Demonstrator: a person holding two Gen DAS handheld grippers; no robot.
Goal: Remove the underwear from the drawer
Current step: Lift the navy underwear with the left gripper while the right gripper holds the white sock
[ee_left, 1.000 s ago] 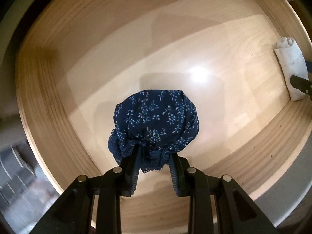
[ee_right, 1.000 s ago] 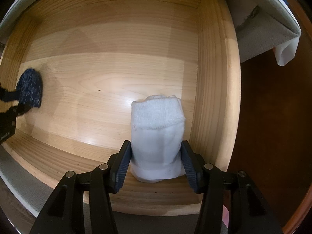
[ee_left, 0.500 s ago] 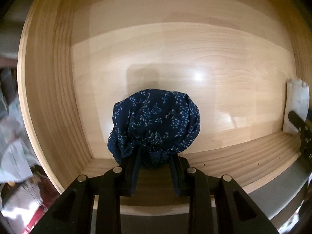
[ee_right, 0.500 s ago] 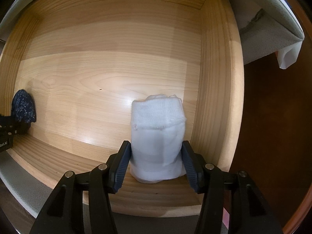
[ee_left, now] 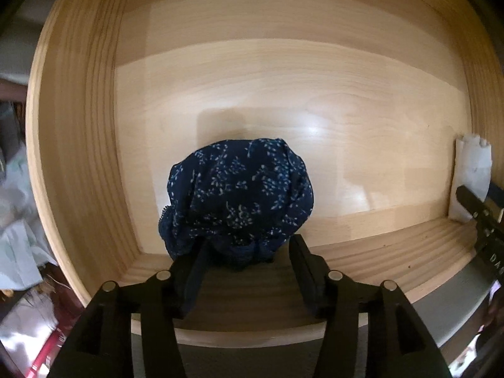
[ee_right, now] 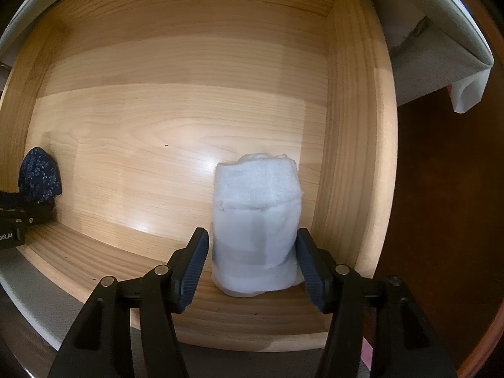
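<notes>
Pale wooden drawer (ee_left: 283, 72) with smooth grained floor holds both pieces: a soft navy floral-print underwear bundle (ee_left: 239, 189) in its front left corner and a rolled white ribbed-cuff garment (ee_right: 256, 226) by the front right corner. Left claw (ee_left: 247, 271) is opening, fabric loose between its jaws; right claw (ee_right: 252, 267) is opening too, straddling the roll without pressing, probably repositioning for a firmer grip

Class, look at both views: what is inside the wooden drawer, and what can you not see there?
Inside the drawer are a navy floral bundle near its left end and a white rolled bundle near its right end. The floor beneath each bundle is covered from view.
</notes>
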